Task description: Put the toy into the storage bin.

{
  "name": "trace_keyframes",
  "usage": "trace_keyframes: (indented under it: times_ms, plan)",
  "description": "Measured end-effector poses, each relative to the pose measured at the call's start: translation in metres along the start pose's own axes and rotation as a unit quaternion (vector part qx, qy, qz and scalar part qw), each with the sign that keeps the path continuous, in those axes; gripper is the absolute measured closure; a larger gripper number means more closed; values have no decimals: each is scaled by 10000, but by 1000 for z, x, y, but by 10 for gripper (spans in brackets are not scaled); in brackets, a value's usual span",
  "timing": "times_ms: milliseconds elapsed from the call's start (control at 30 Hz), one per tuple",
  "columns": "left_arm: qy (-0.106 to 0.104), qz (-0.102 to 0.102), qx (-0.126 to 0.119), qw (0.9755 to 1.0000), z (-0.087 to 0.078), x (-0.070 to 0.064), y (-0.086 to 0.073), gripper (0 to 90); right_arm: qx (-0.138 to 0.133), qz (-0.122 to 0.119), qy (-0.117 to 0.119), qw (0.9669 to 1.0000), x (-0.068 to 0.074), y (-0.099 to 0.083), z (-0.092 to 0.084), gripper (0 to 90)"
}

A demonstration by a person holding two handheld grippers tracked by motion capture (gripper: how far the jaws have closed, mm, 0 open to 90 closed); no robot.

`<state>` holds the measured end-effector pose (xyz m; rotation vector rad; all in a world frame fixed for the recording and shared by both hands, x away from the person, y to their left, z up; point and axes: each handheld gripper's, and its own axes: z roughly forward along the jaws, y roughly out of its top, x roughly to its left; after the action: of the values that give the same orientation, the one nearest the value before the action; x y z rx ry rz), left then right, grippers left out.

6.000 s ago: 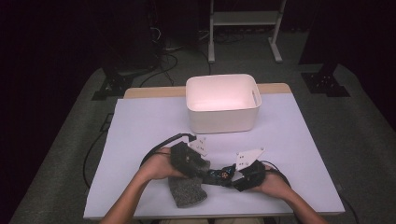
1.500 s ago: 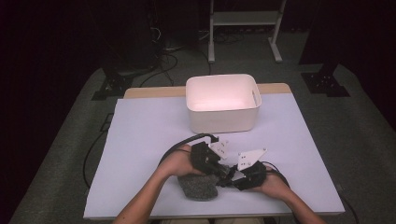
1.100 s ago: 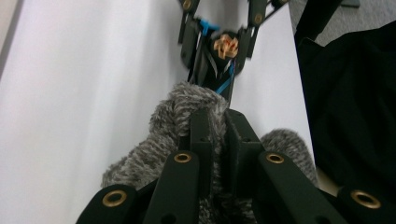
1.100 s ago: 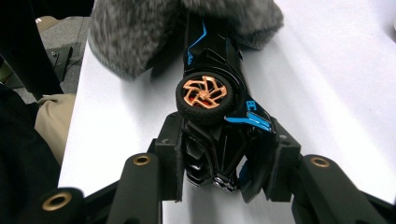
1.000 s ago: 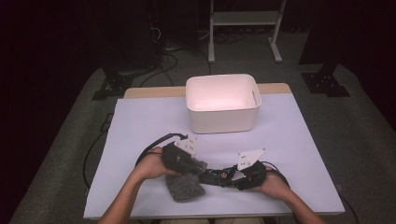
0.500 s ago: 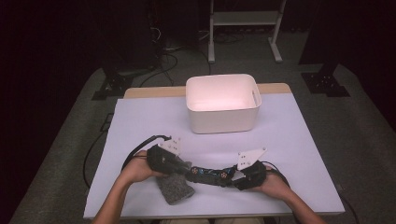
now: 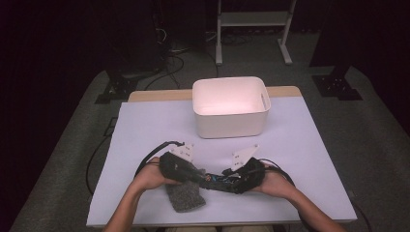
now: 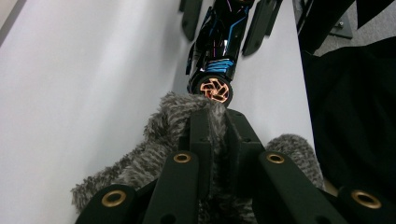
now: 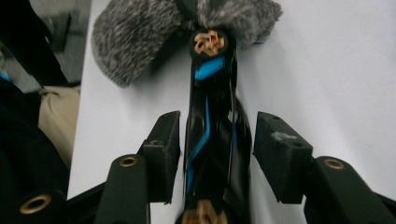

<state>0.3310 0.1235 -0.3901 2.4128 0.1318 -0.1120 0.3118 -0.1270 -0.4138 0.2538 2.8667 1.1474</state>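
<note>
A black toy car (image 7: 215,180) with blue stripes and copper wheels lies between the two grippers near the table's front edge. My left gripper (image 7: 196,175) is shut on a grey fuzzy cloth (image 7: 183,195), which trails onto the table. In the left gripper view the jaws (image 8: 217,123) pinch the cloth (image 8: 149,144) right against the car's copper wheel (image 8: 215,88). My right gripper (image 7: 227,179) is open. In the right gripper view its jaws (image 9: 215,140) stand either side of the car (image 9: 212,93) with a gap on each side, and the cloth (image 9: 135,32) lies beyond.
A white rectangular bin (image 7: 229,104) stands at the middle back of the pale table (image 7: 145,130). Cables loop from both grippers across the table's front. The table's front edge is just behind the hands.
My left gripper has slid left with the cloth, away from the right gripper, dragging the cloth along the car. The right gripper and the car have stayed put.
</note>
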Motion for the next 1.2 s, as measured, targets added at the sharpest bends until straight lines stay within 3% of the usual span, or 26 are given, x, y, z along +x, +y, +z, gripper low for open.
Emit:
trace_keyframes:
  times_ms: [167, 400, 567, 767, 867, 1033, 1200]
  plan:
    - [-62, 93, -19, 9999, 10, 1, 11, 825, 567, -84, -81, 9983, -2, 10, 8, 547]
    - [-76, 128, 29, 9999, 13, 3, 16, 825, 654, 117, -89, 9978, -6, 9, 5, 562]
    - [30, 174, 51, 9998, 11, 1, 18, 834, 608, 6, -179, 9980, -3, 7, 4, 567]
    - [112, 129, 69, 9998, 4, 3, 15, 835, 415, 129, -214, 9988, -4, -5, -5, 568]
    - [43, 82, 117, 9999, 11, 4, 12, 834, 237, 297, -194, 9991, -6, -13, -13, 568]
    - [32, 102, 123, 9999, 26, 5, 17, 836, 107, 306, -254, 9992, -6, -18, -16, 568]
    - [107, 140, -82, 9998, 16, 1, 23, 845, -47, 278, -259, 9993, -5, -18, -15, 569]
